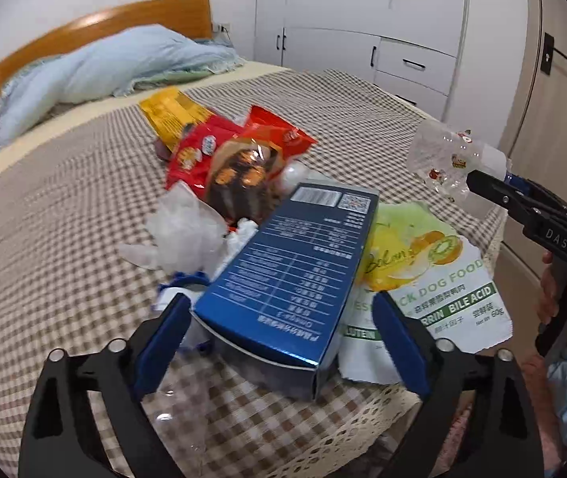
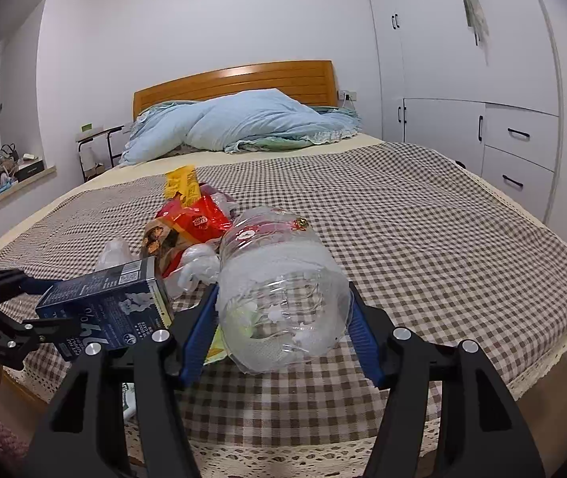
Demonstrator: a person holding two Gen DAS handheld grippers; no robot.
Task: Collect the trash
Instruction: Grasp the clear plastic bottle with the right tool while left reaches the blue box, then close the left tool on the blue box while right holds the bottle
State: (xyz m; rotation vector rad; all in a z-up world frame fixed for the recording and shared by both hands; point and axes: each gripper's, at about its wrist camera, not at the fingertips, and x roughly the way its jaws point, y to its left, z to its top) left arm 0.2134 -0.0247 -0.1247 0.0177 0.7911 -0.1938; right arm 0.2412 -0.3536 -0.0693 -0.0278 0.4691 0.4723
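Mid-collection: right tool (image 2: 283,314) is clamping the clear bottle (image 2: 279,290) aloft, left tool (image 1: 283,338) is closing around the blue box (image 1: 287,271) (apparently gripped), both needing carrying off the bed (image 2: 442,239).

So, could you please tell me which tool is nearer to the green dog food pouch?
Left. Its tool grips the blue box beside the pouch; the right tool hangs above.
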